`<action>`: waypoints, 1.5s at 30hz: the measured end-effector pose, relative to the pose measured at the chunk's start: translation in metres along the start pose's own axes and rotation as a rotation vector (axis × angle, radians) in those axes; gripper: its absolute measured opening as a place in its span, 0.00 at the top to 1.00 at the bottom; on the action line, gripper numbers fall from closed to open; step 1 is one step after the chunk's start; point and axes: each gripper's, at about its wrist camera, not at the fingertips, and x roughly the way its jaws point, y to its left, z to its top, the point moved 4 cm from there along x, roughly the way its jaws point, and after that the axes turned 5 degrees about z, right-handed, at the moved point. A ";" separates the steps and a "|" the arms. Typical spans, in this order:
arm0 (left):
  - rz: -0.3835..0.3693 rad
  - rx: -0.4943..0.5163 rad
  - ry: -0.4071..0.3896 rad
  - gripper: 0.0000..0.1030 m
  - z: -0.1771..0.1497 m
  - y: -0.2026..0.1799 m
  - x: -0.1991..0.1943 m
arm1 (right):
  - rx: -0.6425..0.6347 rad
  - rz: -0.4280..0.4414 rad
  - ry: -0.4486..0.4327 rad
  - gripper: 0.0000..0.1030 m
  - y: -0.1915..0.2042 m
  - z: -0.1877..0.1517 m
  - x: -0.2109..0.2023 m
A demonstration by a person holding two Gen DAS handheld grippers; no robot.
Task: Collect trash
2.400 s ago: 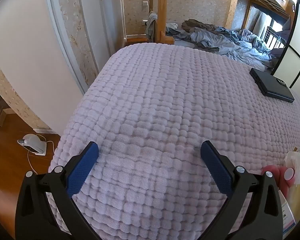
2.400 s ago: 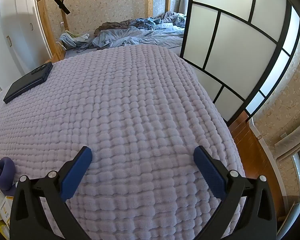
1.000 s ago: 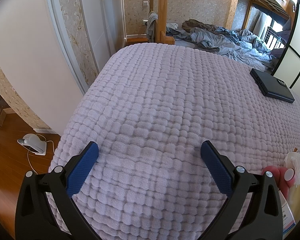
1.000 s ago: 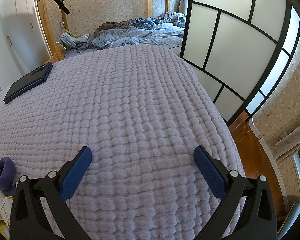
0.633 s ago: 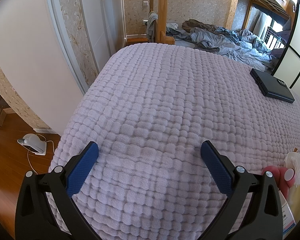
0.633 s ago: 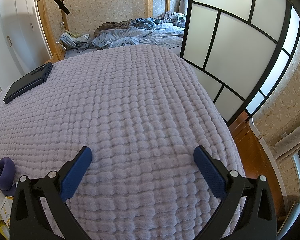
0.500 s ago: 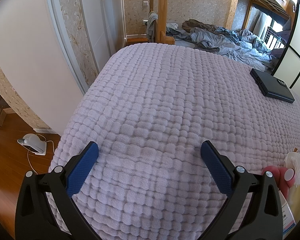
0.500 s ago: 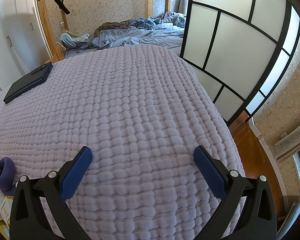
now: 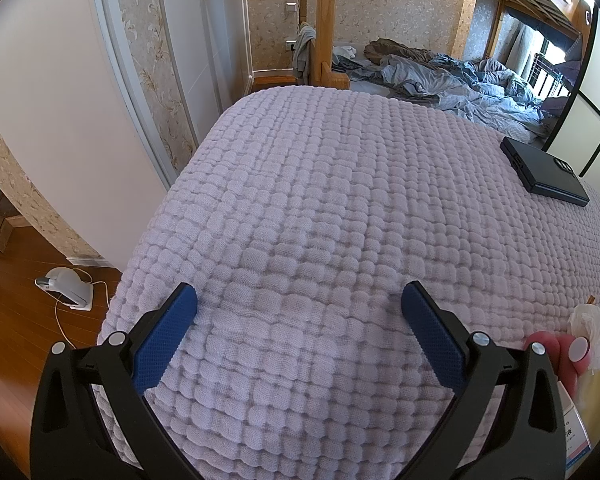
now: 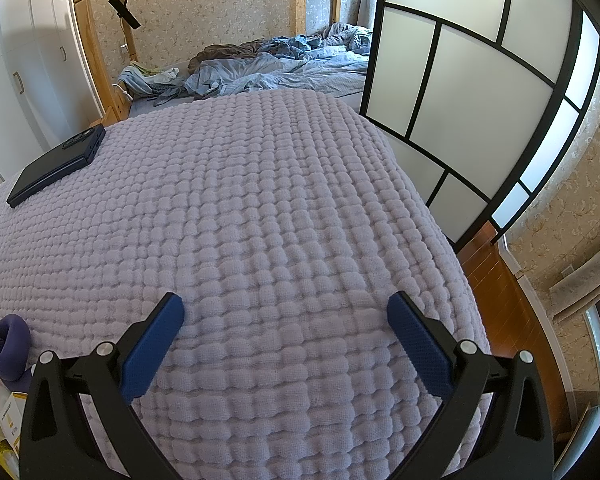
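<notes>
My left gripper (image 9: pixel 300 308) is open and empty over the lilac quilted bedspread (image 9: pixel 340 208). At the right edge of the left wrist view lie a crumpled white tissue (image 9: pixel 594 326), a pink object (image 9: pixel 548 354) and yellowish packaging (image 9: pixel 598 404). My right gripper (image 10: pixel 286 314) is open and empty over the same bedspread (image 10: pixel 260 208). At the left edge of the right wrist view lie a purple looped object (image 10: pixel 6 348) and a yellow and white packet (image 10: pixel 8 416).
A dark flat case (image 9: pixel 544 170) lies on the bedspread farther back; it also shows in the right wrist view (image 10: pixel 58 164). A second bed with rumpled blue bedding (image 10: pixel 280 62) is behind. A sliding screen (image 10: pixel 460 100) stands right. A white device (image 9: pixel 66 282) sits on the wooden floor.
</notes>
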 end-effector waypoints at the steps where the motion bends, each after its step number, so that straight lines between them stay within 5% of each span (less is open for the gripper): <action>1: 0.000 0.000 0.000 0.01 0.000 0.000 0.000 | 0.000 0.000 0.000 0.03 0.000 0.000 0.000; 15: -0.009 0.006 0.031 0.01 0.006 0.003 0.000 | 0.011 0.031 0.006 0.04 -0.003 -0.001 -0.008; 18: -0.063 -0.014 0.052 0.01 0.012 0.007 -0.008 | 0.022 0.058 -0.057 0.04 -0.005 0.004 -0.047; 21: -0.093 -0.008 -0.020 0.01 0.008 0.010 -0.038 | 0.000 0.121 -0.135 0.04 0.000 -0.006 -0.093; 28: -0.252 0.189 -0.139 0.01 -0.043 -0.011 -0.124 | -0.159 0.272 -0.170 0.04 0.046 -0.076 -0.173; 33: -0.379 0.345 -0.127 0.01 -0.082 -0.050 -0.145 | -0.288 0.320 -0.100 0.04 0.088 -0.120 -0.169; 39: -0.354 0.468 -0.102 0.02 -0.104 -0.077 -0.127 | -0.313 0.324 -0.041 0.04 0.107 -0.135 -0.145; 45: -0.345 0.464 -0.067 0.16 -0.098 -0.082 -0.101 | -0.333 0.292 -0.012 0.07 0.107 -0.139 -0.123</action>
